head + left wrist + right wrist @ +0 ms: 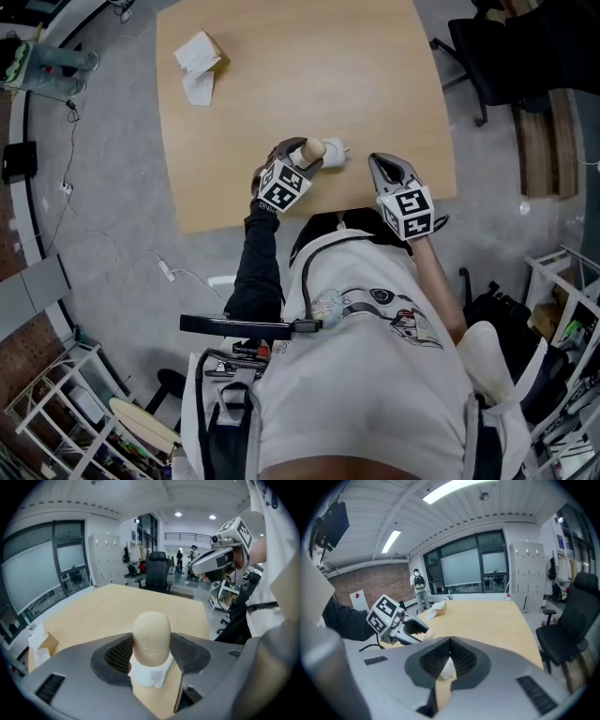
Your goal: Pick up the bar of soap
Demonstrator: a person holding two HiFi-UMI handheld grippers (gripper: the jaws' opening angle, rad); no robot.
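Soap (309,151) is at the near edge of the surface (281,84), in the left gripper (298,159). In the left gripper view the jaws clamp the soap above a white wrapper (149,676). In the right gripper view the right gripper (449,645) has its jaws together and holds nothing. The grasp seems done, the lifting is left.

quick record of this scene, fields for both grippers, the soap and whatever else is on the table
left gripper: shut on soap, fingers on its two sides
right gripper: shut, empty, by the table edge, apart from soap
soap: cream bar, upright
paper: white, just under soap
soap lifted: cannot tell
far corner: box
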